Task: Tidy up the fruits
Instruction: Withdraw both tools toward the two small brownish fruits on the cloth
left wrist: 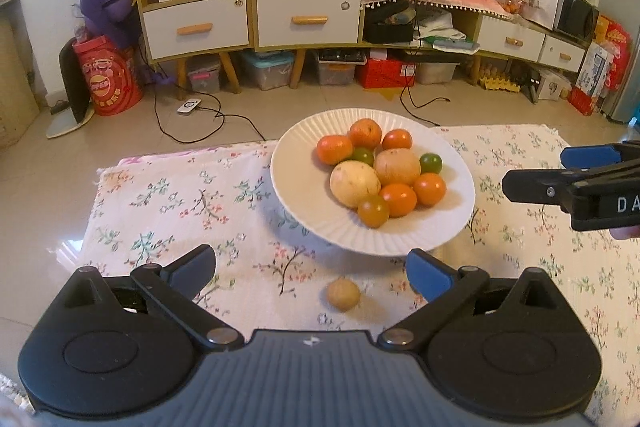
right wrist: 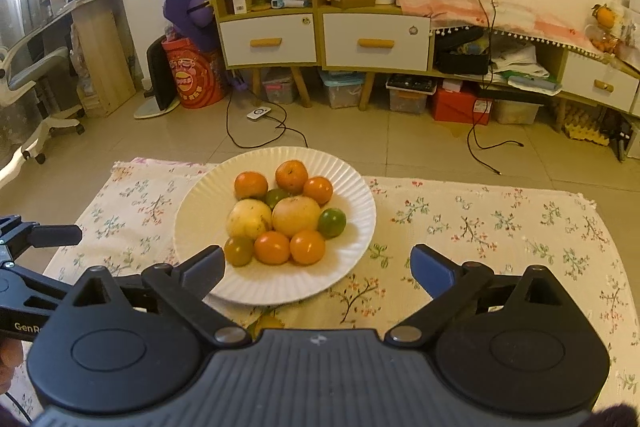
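Nine fruits are heaped on the white plate (left wrist: 304, 211), gathered there as the sorting task wants; one small yellowish fruit (left wrist: 343, 293) lies alone on the cloth-covered surface (left wrist: 168, 211), just in front of the plate and between the left tongs (left wrist: 310, 261), which are spread and empty. The right tongs (right wrist: 318, 265) are likewise spread, empty, at the plate's near rim. Legible lettering: "DA" and "GenR" on the tool bodies.

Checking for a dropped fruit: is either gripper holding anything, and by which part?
Nothing is held. The left gripper and right gripper are both open and empty; a small yellowish round fruit lies loose on the floral cloth.
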A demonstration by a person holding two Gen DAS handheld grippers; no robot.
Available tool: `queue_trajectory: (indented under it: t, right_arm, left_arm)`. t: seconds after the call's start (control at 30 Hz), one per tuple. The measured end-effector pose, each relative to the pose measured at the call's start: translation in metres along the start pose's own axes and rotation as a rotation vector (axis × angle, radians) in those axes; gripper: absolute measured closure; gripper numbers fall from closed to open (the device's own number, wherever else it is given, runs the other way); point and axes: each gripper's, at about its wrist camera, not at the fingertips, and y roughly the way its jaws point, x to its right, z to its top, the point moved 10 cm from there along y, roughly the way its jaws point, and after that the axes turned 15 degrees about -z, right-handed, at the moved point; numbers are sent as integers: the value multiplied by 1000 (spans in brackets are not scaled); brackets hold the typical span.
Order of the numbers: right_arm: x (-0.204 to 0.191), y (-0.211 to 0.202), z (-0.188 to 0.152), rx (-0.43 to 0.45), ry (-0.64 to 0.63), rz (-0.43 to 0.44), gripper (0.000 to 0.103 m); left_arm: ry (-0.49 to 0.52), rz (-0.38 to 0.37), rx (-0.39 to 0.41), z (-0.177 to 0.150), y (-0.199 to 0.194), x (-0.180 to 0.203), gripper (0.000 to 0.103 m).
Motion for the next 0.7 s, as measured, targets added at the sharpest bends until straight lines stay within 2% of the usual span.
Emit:
queue_trajectory:
  t: [0.37,0.7]
  right_arm:
    - [-12,-12,-23,-14,-38,19,2]
    - [-13,-3,-44,-38,-61,8,1]
  left_arm:
    - [27,15,-14,-18,-12,3,19]
    - [-16,-6,-8,-34,-5,-2,19]
